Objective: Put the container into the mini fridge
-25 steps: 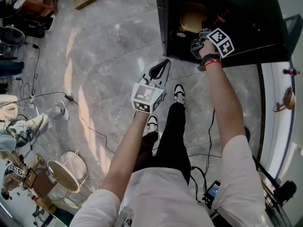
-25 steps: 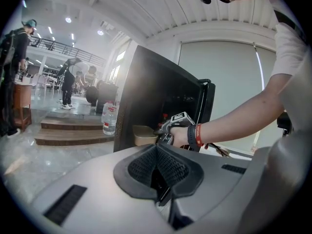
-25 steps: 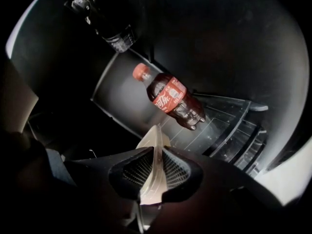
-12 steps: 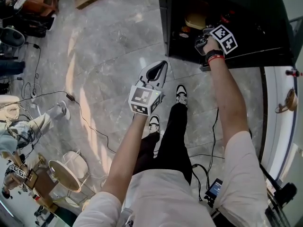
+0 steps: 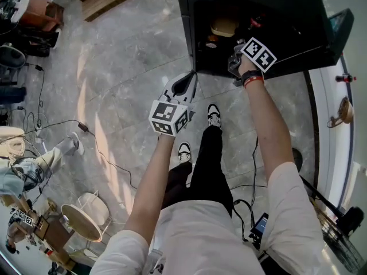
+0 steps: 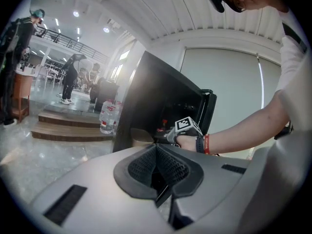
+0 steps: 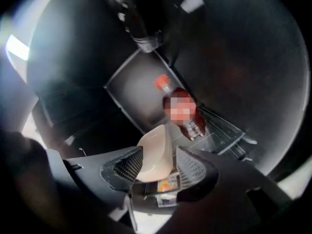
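The black mini fridge (image 5: 287, 16) stands open on the marble floor; the left gripper view shows it too (image 6: 151, 91). My right gripper (image 5: 235, 59) reaches into its opening. Its jaws are opening, and the cream container (image 7: 156, 152) stands between them on the fridge shelf, with a gap on the right side. From the head view the container (image 5: 223, 26) shows as a tan shape inside. My left gripper (image 5: 183, 85) hangs in front of the fridge over the floor, jaws together and holding nothing (image 6: 156, 167).
A red-capped bottle (image 7: 180, 106) stands just behind the container in the fridge. The fridge door (image 6: 209, 106) hangs open at the right. Water bottles (image 6: 107, 118) stand beside the fridge. Cables (image 5: 86, 128) cross the floor at the left, near a seated person (image 5: 23, 165).
My right hand stays at the fridge opening while the whole view shifts slightly. The left gripper has drifted a little up and left in the picture.
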